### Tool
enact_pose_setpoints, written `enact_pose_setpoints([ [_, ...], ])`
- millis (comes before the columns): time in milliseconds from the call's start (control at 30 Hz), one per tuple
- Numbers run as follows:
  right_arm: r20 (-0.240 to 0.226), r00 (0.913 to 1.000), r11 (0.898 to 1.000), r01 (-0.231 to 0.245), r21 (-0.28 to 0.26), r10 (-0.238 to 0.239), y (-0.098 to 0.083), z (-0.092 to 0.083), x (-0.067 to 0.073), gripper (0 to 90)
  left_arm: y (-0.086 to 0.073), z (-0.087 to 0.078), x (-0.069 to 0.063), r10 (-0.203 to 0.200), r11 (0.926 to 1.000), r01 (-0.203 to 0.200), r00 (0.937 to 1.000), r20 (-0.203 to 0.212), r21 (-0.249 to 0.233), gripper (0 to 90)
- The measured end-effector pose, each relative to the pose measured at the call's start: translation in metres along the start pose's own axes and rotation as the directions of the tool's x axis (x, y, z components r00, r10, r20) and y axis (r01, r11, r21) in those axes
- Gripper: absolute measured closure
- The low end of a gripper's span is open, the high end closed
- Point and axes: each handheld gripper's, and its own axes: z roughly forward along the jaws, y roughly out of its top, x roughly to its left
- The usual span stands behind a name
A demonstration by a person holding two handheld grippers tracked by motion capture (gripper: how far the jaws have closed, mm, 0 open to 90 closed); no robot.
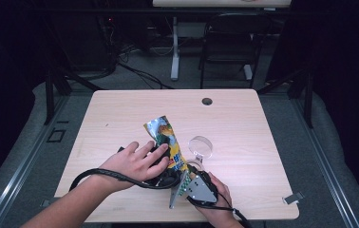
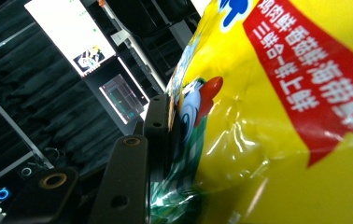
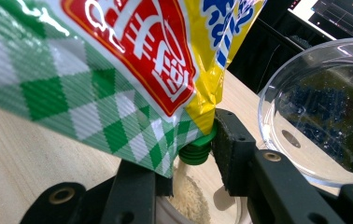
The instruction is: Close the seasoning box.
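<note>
Pouch: a yellow snack pouch [image 1: 168, 145] with a red label and green-check lower part, held off the table [image 1: 244, 128] above its near middle, between the two hands.
Long axis: in the high view it runs from the silvery far end, up and left, to the near end, down and right; the pouch is tilted, far end higher.
Spout: a green screw spout [image 3: 197, 150] at the low near corner points down at a small container [image 3: 188, 200] of pale powder.
Left gripper: [image 1: 161, 159] jaws clamped on the pouch's body; in the left gripper view one black jaw presses flat on the foil [image 2: 268, 140], the other is hidden behind it.
Right gripper: [image 1: 187, 173] jaws stand either side of the spout; the right-hand pad touches it, and whether the left-hand pad presses the spout or the pouch corner cannot be told.
Bowl: a clear round bowl [image 1: 200, 145] stands just beside the pouch, on its right in the high view, right of the spout in the right gripper view.
</note>
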Motion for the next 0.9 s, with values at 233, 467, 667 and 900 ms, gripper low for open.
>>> enact_pose_setpoints([
  [233, 0.0, 1.0, 1.0, 0.0, 0.0, 0.0, 0.0, 0.0, 0.0, 69.9, 0.0, 0.0, 0.0, 0.009, 1.0, -0.009, 1.0, -0.004, 0.002, 69.1],
  [467, -0.001, 1.0, 1.0, 0.001, 0.0, -0.001, 0.0, 0.0, 0.0, 69.9, 0.0, 0.0, -0.002, -0.002, 1.0, 0.002, 1.0, 0.002, 0.002, 69.4],
  [667, 0.0, 1.0, 1.0, 0.002, 0.0, -0.002, 0.0, 0.0, 0.0, 70.0, -0.001, 0.001, -0.004, -0.013, 0.9999, 0.013, 0.9999, 0.011, 0.006, 70.1],
  [900, 0.0, 0.9999, 1.0, 0.01, -0.003, -0.01, 0.0, 0.0, 0.001, 70.0, -0.002, 0.002, -0.009, -0.04, 0.9992, 0.04, 0.9987, 0.031, 0.004, 71.9],
])
